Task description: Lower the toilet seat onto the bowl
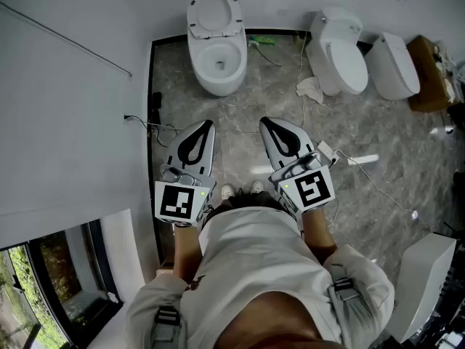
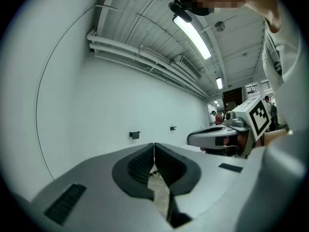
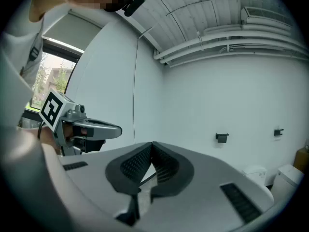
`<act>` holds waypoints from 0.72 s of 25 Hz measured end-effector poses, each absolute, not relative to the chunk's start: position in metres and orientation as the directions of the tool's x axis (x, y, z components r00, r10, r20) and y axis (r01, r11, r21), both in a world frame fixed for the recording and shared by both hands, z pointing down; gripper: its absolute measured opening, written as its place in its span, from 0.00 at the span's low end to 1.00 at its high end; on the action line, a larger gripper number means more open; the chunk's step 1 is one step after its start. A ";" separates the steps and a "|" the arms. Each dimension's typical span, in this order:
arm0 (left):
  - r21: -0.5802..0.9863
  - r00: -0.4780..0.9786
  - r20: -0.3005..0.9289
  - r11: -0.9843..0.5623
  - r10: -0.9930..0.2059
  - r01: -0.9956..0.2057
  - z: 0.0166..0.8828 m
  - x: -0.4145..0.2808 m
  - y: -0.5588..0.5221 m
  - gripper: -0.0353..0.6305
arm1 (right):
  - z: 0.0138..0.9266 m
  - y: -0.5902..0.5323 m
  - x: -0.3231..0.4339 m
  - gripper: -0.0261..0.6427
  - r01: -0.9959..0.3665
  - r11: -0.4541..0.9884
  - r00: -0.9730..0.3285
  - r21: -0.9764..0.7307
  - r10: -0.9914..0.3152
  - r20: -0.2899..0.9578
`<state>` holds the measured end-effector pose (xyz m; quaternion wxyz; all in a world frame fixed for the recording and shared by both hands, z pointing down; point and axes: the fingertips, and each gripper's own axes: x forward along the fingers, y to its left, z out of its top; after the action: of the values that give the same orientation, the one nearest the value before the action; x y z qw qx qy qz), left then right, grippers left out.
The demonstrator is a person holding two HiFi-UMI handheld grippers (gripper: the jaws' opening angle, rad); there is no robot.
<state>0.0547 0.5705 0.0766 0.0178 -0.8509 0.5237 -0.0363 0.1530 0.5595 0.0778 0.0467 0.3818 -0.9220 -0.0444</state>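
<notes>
A white toilet stands against the far wall, its bowl [image 1: 219, 62] open and its seat [image 1: 215, 11] raised upright against the wall. My left gripper [image 1: 208, 125] and right gripper [image 1: 265, 122] are held side by side and level, well short of the toilet, over the grey marble floor. Both are shut with nothing between the jaws. In the left gripper view the left gripper [image 2: 154, 147] has its pads pressed together and faces the white wall, with the right gripper [image 2: 218, 138] beside it. The right gripper view shows the right gripper [image 3: 152, 145] closed too, and the toilet is in neither gripper view.
Two more white toilets [image 1: 338, 49] [image 1: 393, 65] stand to the right, with a brown box [image 1: 430, 73] beyond them. Crumpled white paper [image 1: 311, 88] and thin cables [image 1: 363, 173] lie on the floor. A white wall [image 1: 73, 107] closes the left side.
</notes>
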 end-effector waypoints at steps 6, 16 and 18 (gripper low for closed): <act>-0.085 0.463 0.028 -0.464 -0.886 -0.882 0.068 0.049 0.583 0.09 | 0.075 0.569 0.148 0.07 -0.725 0.684 -0.684 0.082 -0.729 0.031; -0.084 0.477 0.019 -0.477 -0.878 -0.875 0.066 0.026 0.591 0.09 | 0.074 0.577 0.132 0.07 -0.756 0.647 -0.647 0.099 -0.762 0.035; -0.086 0.486 0.020 -0.485 -0.874 -0.870 0.066 0.026 0.589 0.09 | 0.074 0.578 0.132 0.07 -0.761 0.641 -0.641 0.104 -0.767 0.036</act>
<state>0.0264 0.5894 0.0662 0.0323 -0.8612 0.5063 -0.0304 0.1316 0.5776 0.0742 0.0385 0.4221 -0.9049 -0.0397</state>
